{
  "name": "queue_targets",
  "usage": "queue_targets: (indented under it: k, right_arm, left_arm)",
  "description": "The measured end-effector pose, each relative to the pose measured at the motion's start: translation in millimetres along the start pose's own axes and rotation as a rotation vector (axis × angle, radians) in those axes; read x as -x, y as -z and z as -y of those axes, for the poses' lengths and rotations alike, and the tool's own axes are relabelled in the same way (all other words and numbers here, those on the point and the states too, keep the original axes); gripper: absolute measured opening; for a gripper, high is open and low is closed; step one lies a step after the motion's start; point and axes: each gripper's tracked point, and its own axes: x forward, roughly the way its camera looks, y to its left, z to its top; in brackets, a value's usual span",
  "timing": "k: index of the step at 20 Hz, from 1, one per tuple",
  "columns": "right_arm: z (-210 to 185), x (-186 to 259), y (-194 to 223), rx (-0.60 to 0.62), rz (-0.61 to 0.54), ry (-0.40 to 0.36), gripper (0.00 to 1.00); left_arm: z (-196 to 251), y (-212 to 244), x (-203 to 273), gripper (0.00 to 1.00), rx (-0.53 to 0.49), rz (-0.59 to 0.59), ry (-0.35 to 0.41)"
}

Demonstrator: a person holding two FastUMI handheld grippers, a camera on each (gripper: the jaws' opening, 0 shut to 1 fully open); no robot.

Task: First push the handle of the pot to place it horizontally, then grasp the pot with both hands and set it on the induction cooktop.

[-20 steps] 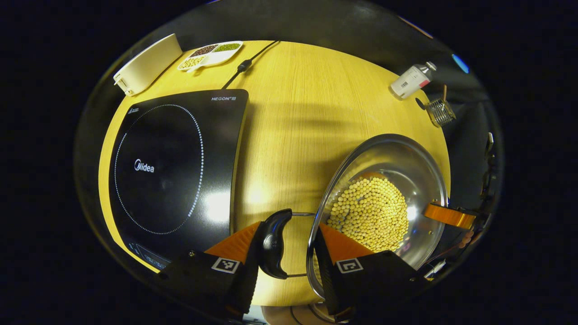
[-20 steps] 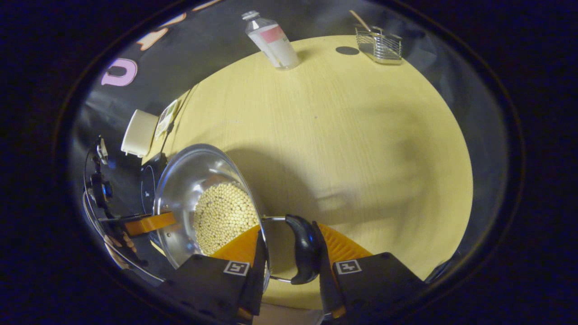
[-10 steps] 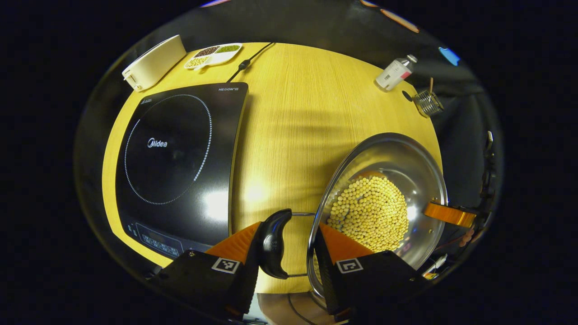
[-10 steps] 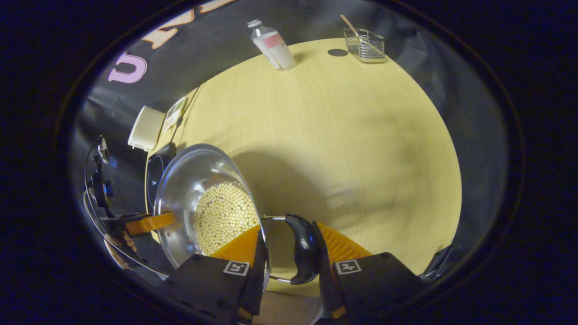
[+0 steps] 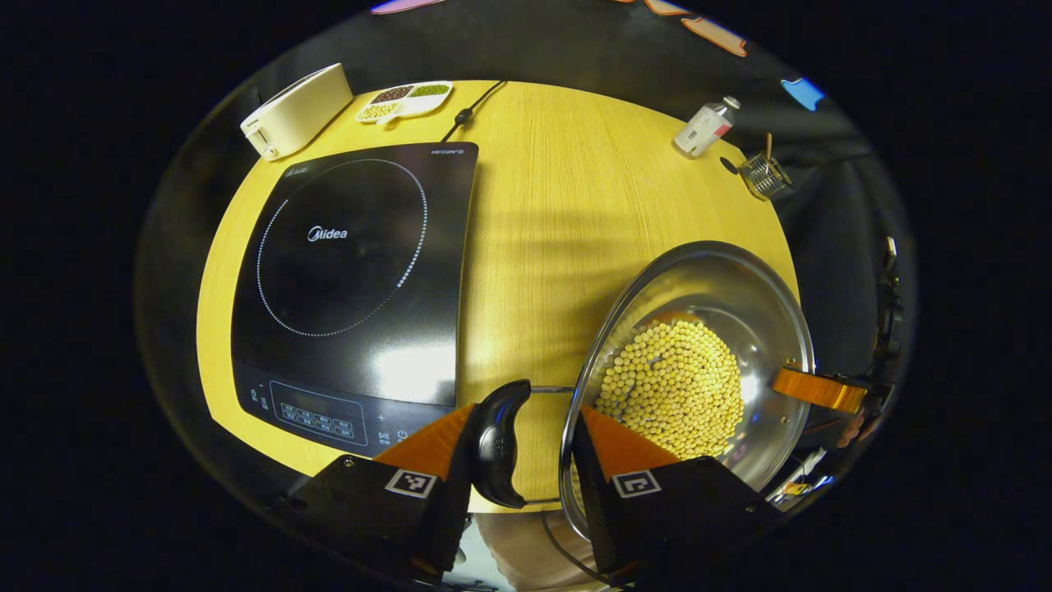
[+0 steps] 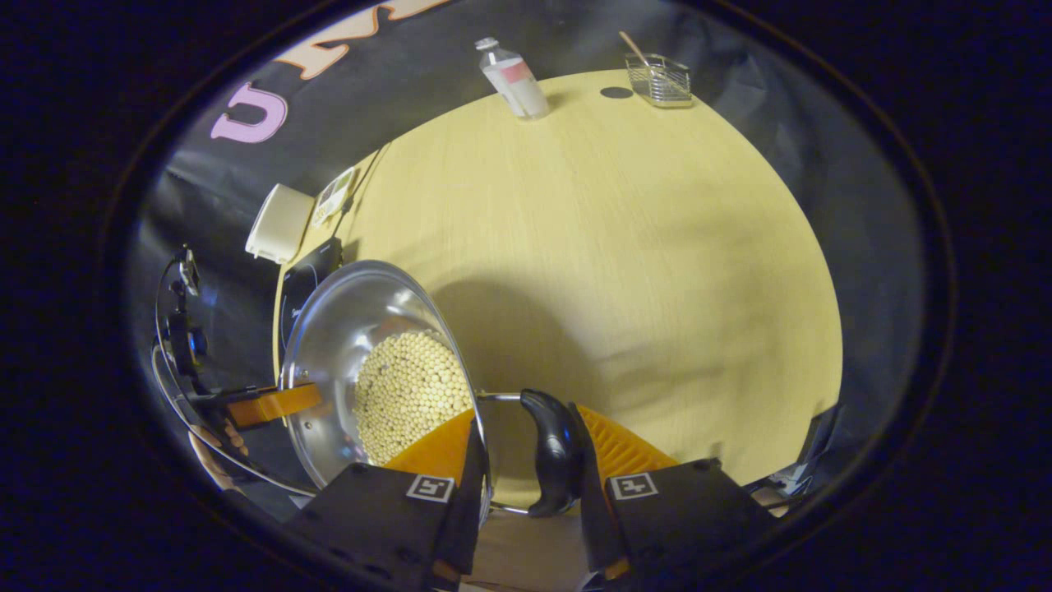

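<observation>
Table: you work over a round, pale wood-grain table (image 5: 559, 214), its top also seen in the right gripper view (image 6: 625, 247).
Wall: you have black cloth (image 6: 271, 181) hanging behind the table's far edge.
Light: yours comes from above, glinting on the wood and leaving soft shadows across it.
Surroundings: dark beyond the table's rim.

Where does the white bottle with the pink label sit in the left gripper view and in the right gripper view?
Left gripper view: the bottle lies upper right, at the table's far edge, left of the wire basket.
Right gripper view: the bottle lies top centre, at the far edge, left of the wire basket.
Shared landmark: the pot of beans, lower right in the left gripper view, lower left in the right gripper view.
</observation>
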Motion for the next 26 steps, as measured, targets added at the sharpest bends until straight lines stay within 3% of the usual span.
queue_targets:
  k: [1, 3, 4, 13, 15, 16, 26]
  right_arm:
    - [-5, 2, 4, -0.005, 0.006, 0.002, 0.49]
    - [-16, 6, 15, -0.02, 0.019, 0.008, 0.49]
    - [-23, 7, 20, -0.03, 0.024, 0.01, 0.54]
    - [-110, 9, 65, -0.104, 0.072, 0.016, 0.54]
    - [-130, 6, 68, -0.109, 0.085, 0.02, 0.54]
    - [-140, 4, 70, -0.109, 0.092, 0.024, 0.48]
    - [-227, -24, 70, -0.08, 0.114, 0.048, 0.48]
  left_arm:
    - [-5, 1, 3, 0.63, -0.008, 0.003, 0.004]
    - [-17, 3, 10, 0.63, -0.028, 0.008, 0.013]
    - [-24, 3, 13, 0.63, -0.04, 0.011, 0.015]
    - [-106, -1, 48, 0.63, -0.124, 0.047, 0.03]
    - [-126, -4, 52, 0.63, -0.137, 0.054, 0.036]
    - [-135, -5, 54, 0.63, -0.143, 0.057, 0.039]
    - [-223, -27, 64, 0.64, -0.158, 0.092, 0.047]
